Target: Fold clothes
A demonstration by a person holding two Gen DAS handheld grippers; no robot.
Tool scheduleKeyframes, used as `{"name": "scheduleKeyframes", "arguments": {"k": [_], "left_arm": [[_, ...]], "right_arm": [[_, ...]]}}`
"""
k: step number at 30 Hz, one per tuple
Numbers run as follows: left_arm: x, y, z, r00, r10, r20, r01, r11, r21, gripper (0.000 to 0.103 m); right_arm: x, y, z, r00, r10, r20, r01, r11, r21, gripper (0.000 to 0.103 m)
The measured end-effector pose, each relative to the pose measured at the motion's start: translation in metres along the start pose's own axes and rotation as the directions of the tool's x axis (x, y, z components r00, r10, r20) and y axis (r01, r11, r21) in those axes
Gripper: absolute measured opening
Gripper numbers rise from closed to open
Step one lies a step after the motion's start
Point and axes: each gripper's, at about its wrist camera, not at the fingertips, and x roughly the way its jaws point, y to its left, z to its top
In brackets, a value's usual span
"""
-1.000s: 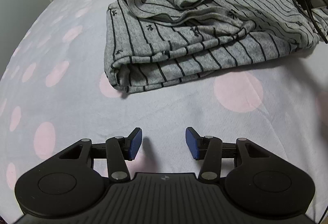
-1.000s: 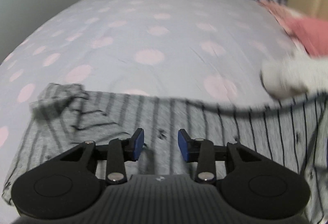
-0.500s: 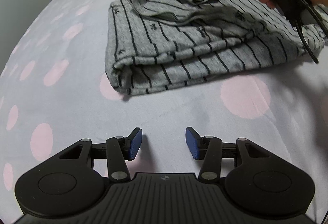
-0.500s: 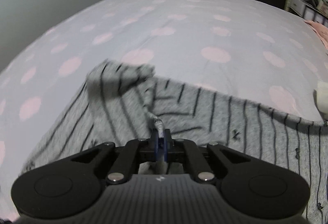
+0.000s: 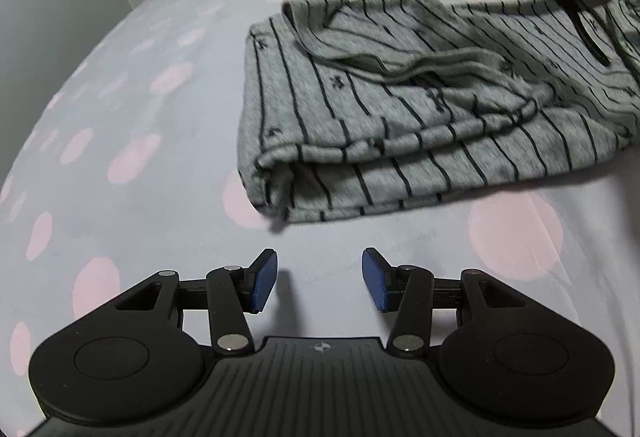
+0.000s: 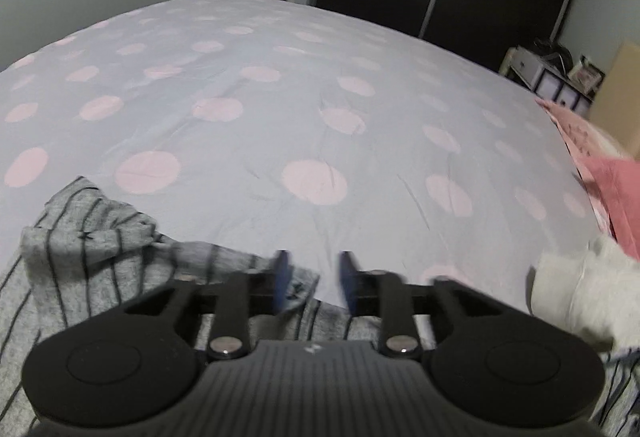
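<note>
With the striped shirt [image 5: 420,109] lying half folded mid-bed on the dotted sheet [image 5: 140,117], your right gripper [image 6: 314,283] is opening with nothing between its pads, left gripper [image 5: 318,279] apart and empty near the shirt's folded edge; pinch that edge squarely, fold it over evenly.

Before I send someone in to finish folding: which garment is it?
On the polka-dot bedsheet, it lies nearest you: the grey top, part folded. Thin dark stripes set it apart from the plain white garment and the pink cloth.
</note>
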Motion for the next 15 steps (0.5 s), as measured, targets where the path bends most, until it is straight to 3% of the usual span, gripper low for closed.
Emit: {"name": "scheduleKeyframes", "arguments": {"k": [4, 8, 11, 15], "left_arm": [[0.003, 0.001, 0.005, 0.999, 0.025, 0.029, -0.026, 0.999, 0.020, 0.045], [0.001, 0.000, 0.007, 0.999, 0.017, 0.036, -0.018, 1.000, 0.017, 0.045], [0.000, -0.003, 0.003, 0.999, 0.018, 0.033, -0.019, 0.999, 0.039, 0.045], [0.001, 0.000, 0.001, 1.000, 0.021, 0.018, -0.022, 0.999, 0.033, 0.045]], "right_arm": [[-0.017, 0.022, -0.004, 0.989, 0.149, 0.005, -0.149, 0.989, -0.013, 0.037], [-0.027, 0.060, -0.010, 0.964, 0.265, -0.004, -0.265, 0.963, -0.047, 0.049], [-0.026, 0.089, -0.012, 0.951, 0.310, -0.013, -0.310, 0.948, -0.067, 0.052], [-0.012, 0.116, -0.012, 0.949, 0.314, -0.027, -0.315, 0.948, -0.040, 0.054]]}}
